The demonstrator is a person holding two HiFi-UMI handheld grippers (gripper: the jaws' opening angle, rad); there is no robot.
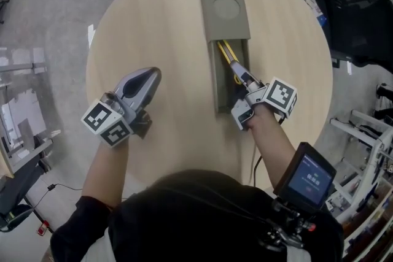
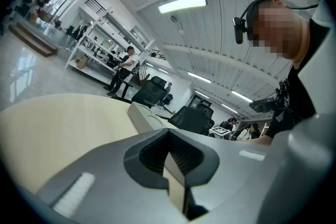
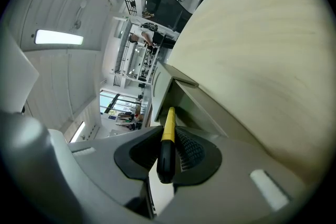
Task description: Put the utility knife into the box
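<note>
**Left tongs** point(image 1: 147, 78): smooth grey moulded shell with a tapered nose. Black ribbed pads point(image 2: 186, 157). Pale oblong inlays point(image 2: 73, 194) on the shell. White rear cube point(image 1: 107, 123) with black square markers.

**Right tongs** point(image 1: 247, 84): same grey shell and ribbed pads, with a matching marker cube point(image 1: 281, 97).

**Clothing:** black top point(image 1: 202, 218); the sleeve point(image 1: 77, 227) ends near the elbow.

**Headgear:** black headset point(image 2: 240, 29) with a thin band.

**Right side:** black unit with a blue-lit screen point(image 1: 307, 178), and a thin black cable point(image 1: 253, 159) beside the forearm.
</note>
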